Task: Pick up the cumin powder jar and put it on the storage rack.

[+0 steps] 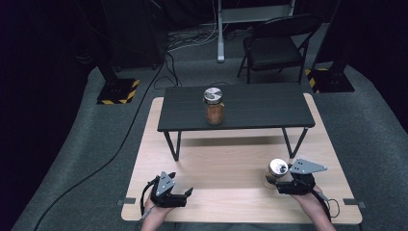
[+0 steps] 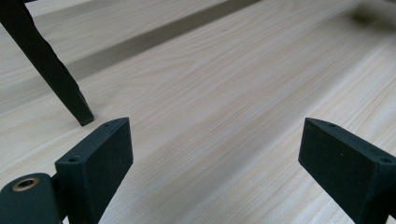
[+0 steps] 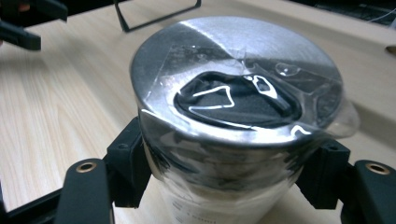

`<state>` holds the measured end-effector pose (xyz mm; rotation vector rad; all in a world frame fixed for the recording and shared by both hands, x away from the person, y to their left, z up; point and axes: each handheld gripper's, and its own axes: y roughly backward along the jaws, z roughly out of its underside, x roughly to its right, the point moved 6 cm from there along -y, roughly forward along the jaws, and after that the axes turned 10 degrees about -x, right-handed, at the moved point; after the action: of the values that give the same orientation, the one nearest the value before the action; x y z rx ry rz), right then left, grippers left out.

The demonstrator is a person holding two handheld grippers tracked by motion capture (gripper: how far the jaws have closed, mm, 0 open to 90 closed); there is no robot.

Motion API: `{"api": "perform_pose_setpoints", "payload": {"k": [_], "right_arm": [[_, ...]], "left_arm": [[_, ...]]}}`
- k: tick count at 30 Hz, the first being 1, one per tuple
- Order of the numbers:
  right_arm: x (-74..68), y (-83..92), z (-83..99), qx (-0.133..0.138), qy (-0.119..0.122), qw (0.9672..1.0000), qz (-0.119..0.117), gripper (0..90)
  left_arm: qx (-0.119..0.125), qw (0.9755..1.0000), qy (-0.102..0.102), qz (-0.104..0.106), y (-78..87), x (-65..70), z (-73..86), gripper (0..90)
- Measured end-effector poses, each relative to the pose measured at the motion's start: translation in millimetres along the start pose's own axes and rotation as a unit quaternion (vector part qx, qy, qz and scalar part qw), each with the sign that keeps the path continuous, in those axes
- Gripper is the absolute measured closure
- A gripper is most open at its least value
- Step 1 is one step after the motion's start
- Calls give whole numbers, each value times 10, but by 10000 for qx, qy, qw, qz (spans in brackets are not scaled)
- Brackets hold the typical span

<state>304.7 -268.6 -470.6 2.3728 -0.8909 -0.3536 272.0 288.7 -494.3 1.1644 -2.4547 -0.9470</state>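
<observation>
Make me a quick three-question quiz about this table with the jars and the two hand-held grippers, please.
1. True or false: the right gripper is shut on a silver-lidded jar.
2. What is between the jaws of the left gripper: A) a jar, B) nothing, C) a cable?
3. Where does the jar with orange-brown contents stand?

Key
1. True; its jaws press the jar's sides just under the lid.
2. B; they stand wide apart over the bare wooden table.
3. On the small black table, upright, near its front edge.

Small black table (image 1: 260, 108) with a second jar (image 1: 214, 107), folding chair (image 1: 276, 45) behind.
</observation>
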Motion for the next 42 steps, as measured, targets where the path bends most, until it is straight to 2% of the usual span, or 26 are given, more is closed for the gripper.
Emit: {"api": "perform_pose_setpoints", "payload": {"k": [11,29,36,42], "right_arm": [[69,256,-377,145,118,9998,118,296],[218,407,-942,83,-40,9999,141,296],[247,471,-1112,229,-11,9997,129,296],[264,562,-1262,346,58,9991,220,296]], "left_arm": [[-16,10000,4,7,-1,-1,-1,94],[-26,10000,3,18,-5,-3,-3,94],[-33,10000,8,25,-4,-10,-1,94],[-39,10000,10,28,-6,-8,-3,94]]}}
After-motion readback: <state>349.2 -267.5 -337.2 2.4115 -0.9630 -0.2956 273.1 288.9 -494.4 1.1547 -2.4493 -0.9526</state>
